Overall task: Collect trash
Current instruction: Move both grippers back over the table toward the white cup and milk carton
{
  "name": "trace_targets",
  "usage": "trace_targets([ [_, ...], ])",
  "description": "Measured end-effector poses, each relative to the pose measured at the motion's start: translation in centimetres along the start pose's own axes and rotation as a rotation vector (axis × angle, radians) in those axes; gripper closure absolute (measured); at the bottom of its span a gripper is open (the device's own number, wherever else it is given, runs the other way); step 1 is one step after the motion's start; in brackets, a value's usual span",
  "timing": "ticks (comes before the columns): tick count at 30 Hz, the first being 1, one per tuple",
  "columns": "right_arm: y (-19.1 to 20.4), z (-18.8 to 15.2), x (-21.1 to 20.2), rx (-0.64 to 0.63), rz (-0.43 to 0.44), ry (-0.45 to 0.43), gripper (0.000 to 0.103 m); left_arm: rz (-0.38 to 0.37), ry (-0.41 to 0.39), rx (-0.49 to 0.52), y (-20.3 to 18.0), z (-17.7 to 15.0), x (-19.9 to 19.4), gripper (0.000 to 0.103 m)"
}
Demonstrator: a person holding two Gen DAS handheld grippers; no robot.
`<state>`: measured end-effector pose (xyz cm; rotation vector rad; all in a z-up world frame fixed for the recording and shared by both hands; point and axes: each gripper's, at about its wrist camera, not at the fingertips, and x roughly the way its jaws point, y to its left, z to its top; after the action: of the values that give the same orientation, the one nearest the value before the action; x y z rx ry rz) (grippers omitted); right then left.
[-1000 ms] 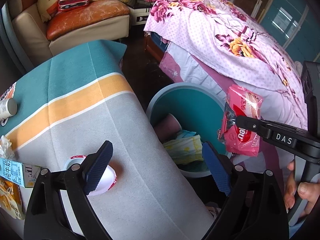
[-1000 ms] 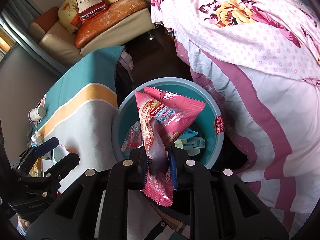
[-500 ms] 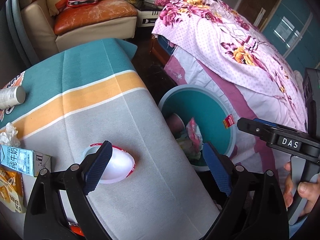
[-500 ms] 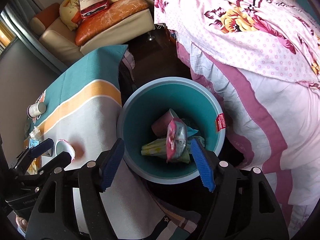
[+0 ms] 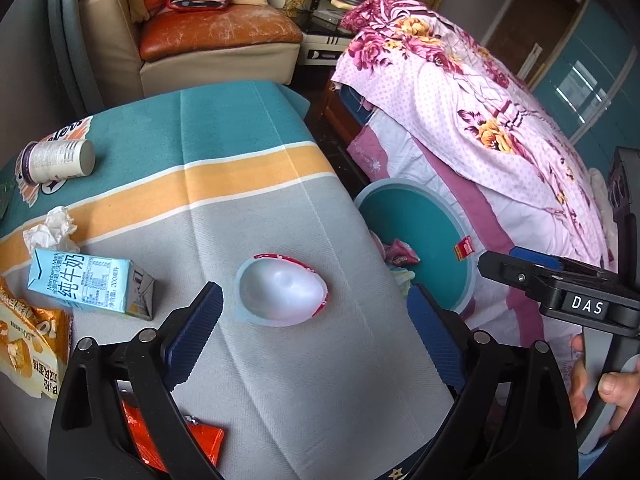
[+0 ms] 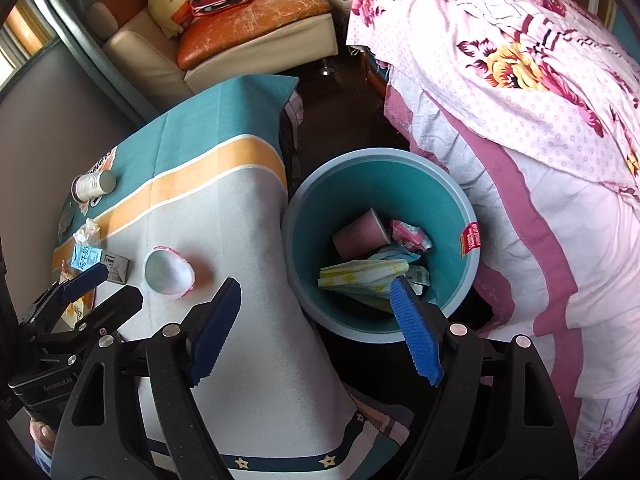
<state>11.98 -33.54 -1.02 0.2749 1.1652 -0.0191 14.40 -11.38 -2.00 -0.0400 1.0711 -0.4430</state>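
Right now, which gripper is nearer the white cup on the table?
Left. The left gripper hangs open just above the cup; the right gripper is open over by the bin, empty.

**Hidden and cut off**

The left claw's (image 5: 316, 322) arms cover most of the orange-red wrapper (image 5: 204, 442) at the surface's near edge. The yellow snack bag (image 5: 28, 340) runs off the left picture edge. The surface's (image 5: 248, 208) right edge hides part of the bin's (image 5: 404, 189) contents. The milk carton's (image 5: 86, 282) small print is illegible.
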Motion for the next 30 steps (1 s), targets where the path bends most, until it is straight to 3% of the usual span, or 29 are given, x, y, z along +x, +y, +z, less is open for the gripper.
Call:
trace_targets([
  [10,5.9,-0.3,0.9,-0.106,0.014,0.035,0.027,0.044,-0.012,-0.085,5.9,-1.9,-2.4,0.009],
  [26,12.6,0.6,7.9,-0.273,0.026,0.177,0.027,0.087,0.004,-0.263,13.3,-3.8,-3.3,0.009],
  [30,13.5,1.2,9.2,-0.311,0.029,0.184,0.036,0.1,0.007,-0.287,14.2,-3.8,-3.3,0.009],
])
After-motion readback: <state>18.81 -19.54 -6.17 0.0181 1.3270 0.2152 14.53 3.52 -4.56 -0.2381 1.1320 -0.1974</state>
